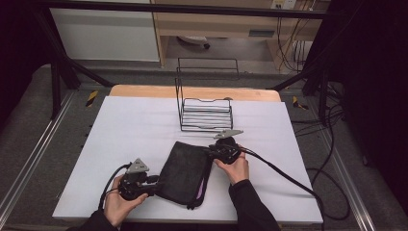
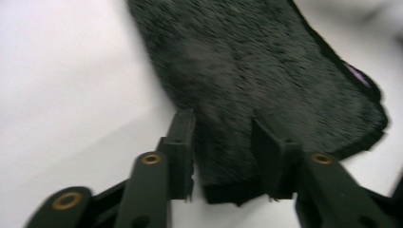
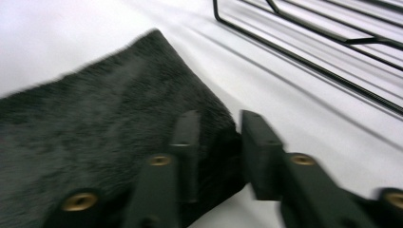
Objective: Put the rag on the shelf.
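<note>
The pouch (image 1: 185, 173) at lower centre is made of black cloth with a fuzzy, matt pile. The rack (image 1: 207, 113) at upper centre is formed of thin black metal wire, and the table (image 1: 134, 125) is covered with smooth, matt white paper.

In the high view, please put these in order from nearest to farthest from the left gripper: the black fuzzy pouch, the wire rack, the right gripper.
1. Black fuzzy pouch: right beside the left gripper, its corner between the jaws.
2. Right gripper: at the pouch's far right corner.
3. Wire rack: farther back, near the table's rear edge.
</note>
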Demonstrator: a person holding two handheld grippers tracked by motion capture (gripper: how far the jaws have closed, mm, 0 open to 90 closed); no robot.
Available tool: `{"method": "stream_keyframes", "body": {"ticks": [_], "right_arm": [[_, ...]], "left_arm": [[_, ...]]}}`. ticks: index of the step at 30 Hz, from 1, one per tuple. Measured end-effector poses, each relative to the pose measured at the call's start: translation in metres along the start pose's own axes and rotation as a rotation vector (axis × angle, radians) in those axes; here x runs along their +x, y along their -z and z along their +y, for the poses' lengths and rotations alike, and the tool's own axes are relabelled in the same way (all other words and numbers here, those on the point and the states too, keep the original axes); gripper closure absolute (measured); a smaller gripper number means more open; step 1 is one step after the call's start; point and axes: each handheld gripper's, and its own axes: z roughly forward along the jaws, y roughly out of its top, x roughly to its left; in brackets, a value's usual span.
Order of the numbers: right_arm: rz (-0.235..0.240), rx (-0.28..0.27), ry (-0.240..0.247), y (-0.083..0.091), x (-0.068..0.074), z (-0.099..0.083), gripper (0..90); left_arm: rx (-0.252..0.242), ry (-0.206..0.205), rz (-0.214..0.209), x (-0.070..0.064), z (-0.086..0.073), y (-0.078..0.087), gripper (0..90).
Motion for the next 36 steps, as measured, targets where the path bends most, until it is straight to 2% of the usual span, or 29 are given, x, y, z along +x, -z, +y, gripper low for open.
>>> {"method": "stream_keyframes", "body": {"ticks": [1,2,4,9,13,18,21,22,25,26,29,30,31,33,36], "right_arm": [[-0.004,-0.021,-0.004,0.004,0.002,-0.002,54.5],[-0.012,-0.040,-0.004,0.009,0.004,-0.004,51.3],[-0.002,-0.047,-0.010,0.017,0.011,-0.009,40.9],[0.068,-0.025,-0.078,0.028,0.034,-0.033,36.9],[0.079,0.025,-0.088,0.025,0.053,-0.053,35.9],[0.075,0.025,-0.123,0.019,0.065,-0.067,43.6],[0.069,0.019,-0.140,0.020,0.067,-0.068,49.6],[0.070,0.024,-0.158,0.020,0.068,-0.068,58.3],[0.107,0.030,-0.166,0.020,0.067,-0.067,75.6],[0.120,0.032,-0.166,0.019,0.066,-0.066,78.6],[0.148,0.053,-0.176,0.019,0.062,-0.061,81.6],[0.154,0.057,-0.165,0.020,0.059,-0.058,82.0],[0.149,0.060,-0.160,0.021,0.058,-0.057,82.1],[0.139,0.052,-0.134,0.026,0.052,-0.051,82.2],[0.137,0.056,-0.107,0.035,0.044,-0.045,82.1]], "left_arm": [[-0.003,-0.009,0.013,0.003,0.002,0.001,56.8],[-0.001,-0.007,0.017,0.005,0.003,0.001,54.8],[0.008,0.004,0.012,0.010,0.003,0.000,55.5],[0.073,0.004,-0.020,0.010,-0.003,-0.007,63.4],[0.085,0.025,-0.039,0.008,-0.005,-0.008,71.6],[0.091,0.034,-0.037,0.004,-0.005,-0.008,80.5],[0.090,0.036,-0.032,0.002,-0.005,-0.008,83.4],[0.091,0.043,-0.033,0.002,-0.005,-0.008,84.7],[0.089,0.057,-0.038,0.002,-0.005,-0.007,85.6],[0.086,0.065,-0.041,0.002,-0.005,-0.007,85.7],[0.084,0.071,-0.050,0.001,-0.005,-0.005,85.9],[0.079,0.079,-0.064,0.001,-0.005,-0.004,85.9],[0.060,0.099,-0.098,-0.003,-0.006,-0.002,85.9],[0.048,0.101,-0.124,-0.007,-0.006,-0.002,85.9],[0.037,0.100,-0.143,-0.014,-0.007,-0.004,85.7]]}}
